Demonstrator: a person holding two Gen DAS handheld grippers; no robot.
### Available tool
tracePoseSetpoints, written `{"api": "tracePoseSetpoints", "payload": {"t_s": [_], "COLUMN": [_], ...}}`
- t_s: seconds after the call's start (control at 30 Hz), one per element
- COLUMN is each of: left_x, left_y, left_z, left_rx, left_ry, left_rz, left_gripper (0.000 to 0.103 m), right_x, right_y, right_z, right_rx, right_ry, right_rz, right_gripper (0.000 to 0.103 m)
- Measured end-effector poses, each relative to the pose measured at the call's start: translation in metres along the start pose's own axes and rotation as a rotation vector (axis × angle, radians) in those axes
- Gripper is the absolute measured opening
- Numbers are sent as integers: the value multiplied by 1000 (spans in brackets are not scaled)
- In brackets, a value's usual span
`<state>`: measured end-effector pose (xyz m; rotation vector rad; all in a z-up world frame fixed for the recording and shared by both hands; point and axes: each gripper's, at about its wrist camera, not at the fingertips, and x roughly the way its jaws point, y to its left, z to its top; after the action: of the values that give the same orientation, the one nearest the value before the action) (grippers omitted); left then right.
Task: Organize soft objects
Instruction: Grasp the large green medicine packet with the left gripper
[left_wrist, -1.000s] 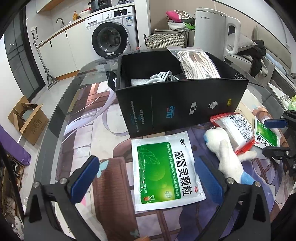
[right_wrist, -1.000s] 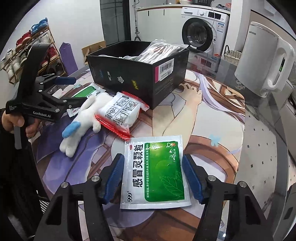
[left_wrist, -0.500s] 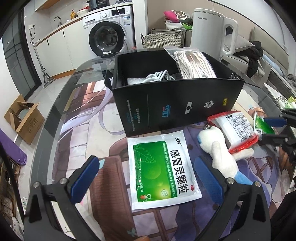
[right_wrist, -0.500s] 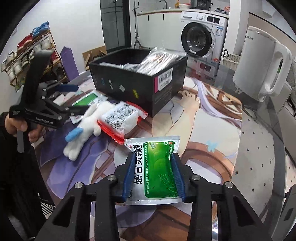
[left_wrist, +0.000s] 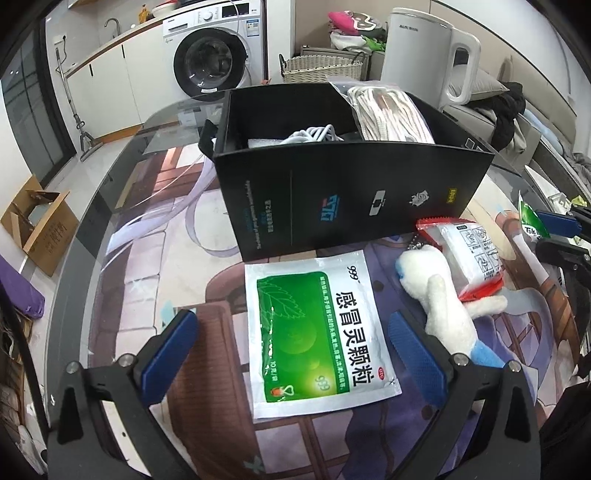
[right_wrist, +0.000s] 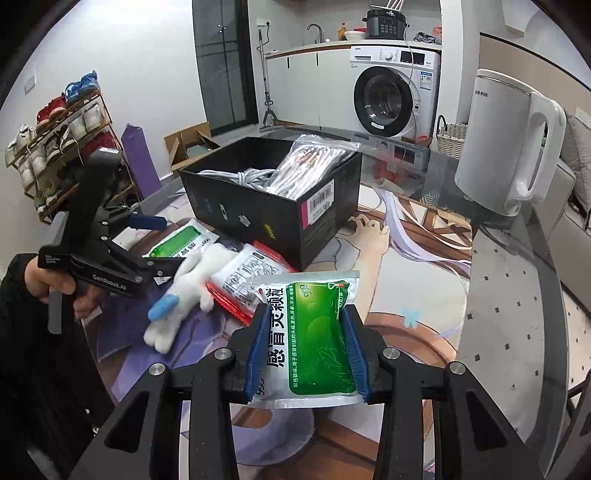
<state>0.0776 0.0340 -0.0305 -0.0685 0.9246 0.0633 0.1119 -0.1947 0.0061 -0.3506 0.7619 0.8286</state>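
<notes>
A green-and-white medicine sachet (right_wrist: 310, 339) was pinched by its side edges, bowed and lifted off the desk (right_wrist: 424, 280). A second, like sachet (left_wrist: 317, 336) lay flat on the desk just in front of the black box (left_wrist: 351, 195), its print facing up. Beside it a white plush toy (left_wrist: 443, 306) with blue tips lay on its side, and a red-edged clear pack (left_wrist: 469, 254) rested partly on the toy, near the box's corner. The open box stood upright on the desk, holding a coil of white cable (left_wrist: 314, 134) and a clear bag of pale cords (left_wrist: 388, 114) that leaned over its rim.
</notes>
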Motion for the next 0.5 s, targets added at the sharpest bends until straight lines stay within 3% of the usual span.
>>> {"api": "tracePoseSetpoints", "payload": {"t_s": [0.2, 0.33, 0.37, 0.5], "left_x": [-1, -5, -7, -10], "left_y": [-2, -5, -6, -8], "left_z": [0, -2, -2, -3], "left_rx": [0, 22, 27, 49], "left_ry": [-8, -44, -53, -73], "left_rz": [0, -15, -18, -14], "left_gripper": [99, 76, 66, 51], "right_x": [-2, -5, -5, -4], "right_y": [1, 3, 4, 8], "right_z": [5, 10, 11, 15], "right_rx": [5, 15, 19, 18], "right_ry": [-21, -47, -51, -60], "right_rz": [-2, -4, -5, -4], "right_gripper": [39, 39, 39, 39]}}
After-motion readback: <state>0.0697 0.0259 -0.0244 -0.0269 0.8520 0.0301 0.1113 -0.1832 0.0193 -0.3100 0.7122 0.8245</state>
